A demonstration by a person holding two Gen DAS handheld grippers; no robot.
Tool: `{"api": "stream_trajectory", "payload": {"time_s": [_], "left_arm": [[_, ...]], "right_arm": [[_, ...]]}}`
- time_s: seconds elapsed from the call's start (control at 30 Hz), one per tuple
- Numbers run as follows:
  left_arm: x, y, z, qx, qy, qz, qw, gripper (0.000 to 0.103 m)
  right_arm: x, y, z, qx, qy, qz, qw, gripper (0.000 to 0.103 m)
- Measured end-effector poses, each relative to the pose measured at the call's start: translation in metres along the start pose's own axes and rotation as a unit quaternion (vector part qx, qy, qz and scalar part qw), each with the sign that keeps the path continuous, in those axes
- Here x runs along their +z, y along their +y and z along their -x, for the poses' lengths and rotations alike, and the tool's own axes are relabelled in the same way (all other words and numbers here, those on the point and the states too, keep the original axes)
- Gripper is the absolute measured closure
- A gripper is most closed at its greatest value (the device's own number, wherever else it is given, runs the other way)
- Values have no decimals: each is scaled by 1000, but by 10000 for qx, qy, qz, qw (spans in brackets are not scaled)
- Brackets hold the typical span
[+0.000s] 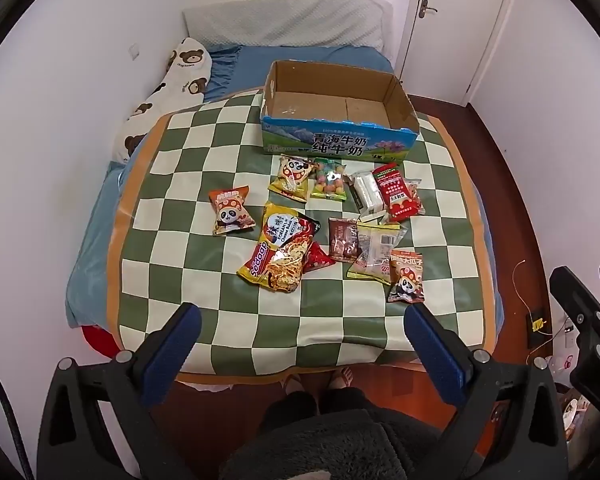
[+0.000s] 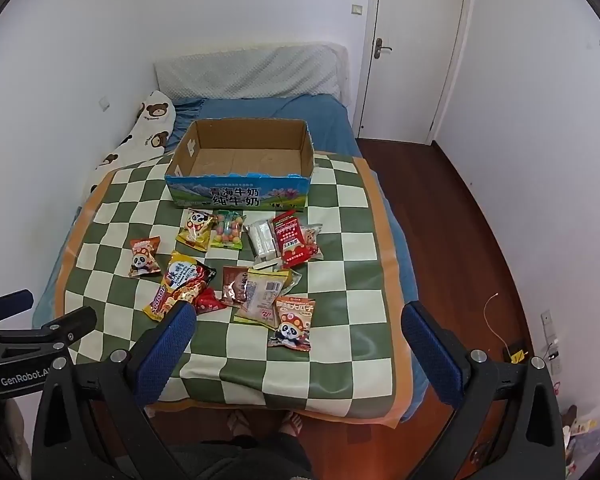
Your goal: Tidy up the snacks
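Observation:
Several snack packets lie scattered on a green and cream checked cloth [image 1: 204, 264] [image 2: 340, 264] on a bed. Among them are a yellow noodle packet [image 1: 278, 254] [image 2: 176, 286], panda packets [image 1: 231, 211] [image 2: 293, 322] and a red packet [image 1: 396, 192] [image 2: 294, 240]. Behind them stands an empty cardboard box [image 1: 396, 96] [image 2: 306, 148] with a blue printed front. My left gripper [image 1: 302, 322] hangs open above the cloth's near edge, nothing between its fingers. My right gripper [image 2: 300, 320] is also open and empty, high over the near snacks.
A bear-print pillow [image 1: 172, 92] [image 2: 140, 136] lies along the left wall, a white headboard cushion [image 1: 288, 24] [image 2: 252, 70] at the back. Wooden floor [image 1: 512, 208] [image 2: 452, 216] and a white door [image 2: 412, 48] are at the right. The person's feet [image 1: 320, 380] [image 2: 264, 422] stand at the bed's foot.

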State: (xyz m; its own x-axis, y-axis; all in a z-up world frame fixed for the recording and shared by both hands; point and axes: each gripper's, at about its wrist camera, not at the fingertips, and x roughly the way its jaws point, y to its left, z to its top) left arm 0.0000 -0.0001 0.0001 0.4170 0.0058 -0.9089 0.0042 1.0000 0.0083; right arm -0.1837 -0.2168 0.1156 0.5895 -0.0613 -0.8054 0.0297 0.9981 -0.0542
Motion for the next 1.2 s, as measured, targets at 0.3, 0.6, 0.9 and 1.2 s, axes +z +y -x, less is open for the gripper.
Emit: {"api": "stream_trajectory", "payload": {"time_s": [0.3, 0.6, 0.9, 1.2], "left_arm": [[7, -4, 1, -67, -52, 17, 10000, 0], [7, -5, 1, -71, -118, 47, 9999, 0], [5, 2, 10, -93, -153, 72, 9998, 0], [5, 4, 10, -114, -142, 74, 9998, 0]], "right_arm": [[1, -5, 3, 23, -84, 47, 10000, 0], [0, -1, 4, 33, -80, 14, 10000, 0], [2, 2, 2, 61, -30, -8, 10000, 0], [2, 2, 2, 82, -15, -18, 10000, 0]]}}
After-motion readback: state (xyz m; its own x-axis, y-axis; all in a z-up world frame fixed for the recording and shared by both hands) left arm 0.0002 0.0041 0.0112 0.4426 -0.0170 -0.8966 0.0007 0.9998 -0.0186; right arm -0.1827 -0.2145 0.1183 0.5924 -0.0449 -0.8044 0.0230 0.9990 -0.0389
